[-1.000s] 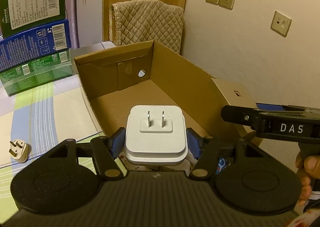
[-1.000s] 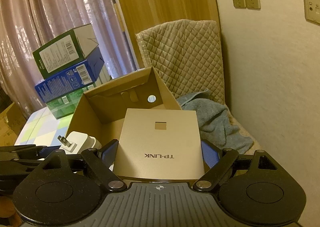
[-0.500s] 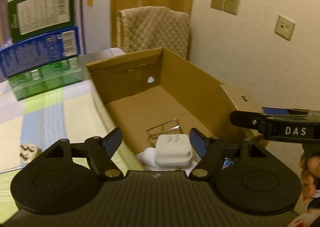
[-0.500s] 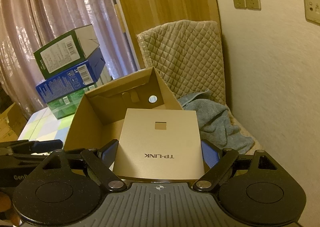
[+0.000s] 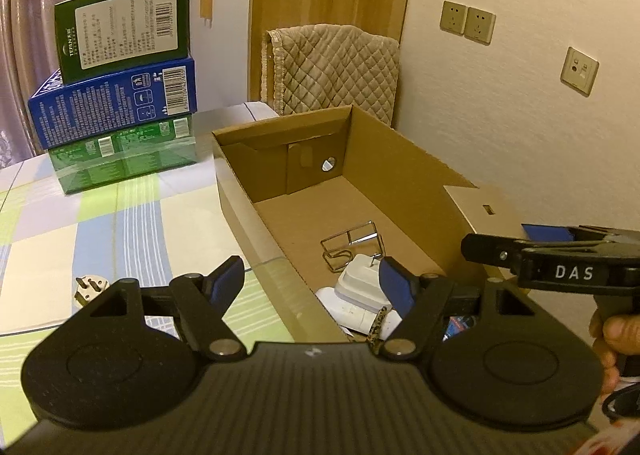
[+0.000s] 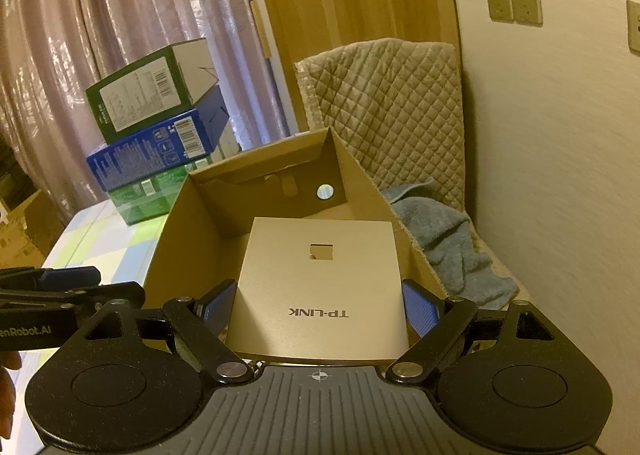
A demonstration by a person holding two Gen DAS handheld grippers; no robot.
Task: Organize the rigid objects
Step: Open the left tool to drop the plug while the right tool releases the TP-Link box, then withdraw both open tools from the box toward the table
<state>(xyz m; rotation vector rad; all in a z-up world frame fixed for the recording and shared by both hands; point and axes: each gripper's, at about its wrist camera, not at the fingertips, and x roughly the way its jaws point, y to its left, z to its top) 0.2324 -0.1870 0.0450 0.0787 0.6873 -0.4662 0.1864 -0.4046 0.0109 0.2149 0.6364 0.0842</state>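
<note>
left tool [image 5: 312,282]: blue pads spread, nothing between them. the log of its jaws and the views agree they have just been opening. it hangs over the near left wall of the box [image 5: 256,199], tilted down toward the far side.

white adapter [image 5: 362,282]: lies inside the box at its near end, clear of the left tool's pads, resting tilted on other white pieces. its prong face points up and to the far side; only one prong tip shows clearly.

wire stand [image 5: 352,245]: on the box floor, just beyond the adapter, touching or nearly so; cannot tell which.

box: open-topped cardboard, long axis running near to far, on the desk [image 5: 120,223] at its right side. a round hole sits in the far wall.

right tool [image 6: 319,311]: pads pinching a flat beige tp-link panel [image 6: 320,287] by its left and right edges. the panel is roughly square, held flat over the box's near end, sloping down away from the camera; its lettering reads upside down, and a small square cutout lies toward the far edge. a hand [image 5: 610,339] grips the handle at the right edge of the left view.

loose plug [image 5: 90,287]: beige, on the desk left of the box, prongs up.

stacked cartons [image 5: 116,95]: green on blue on green, far left of the desk.
</note>
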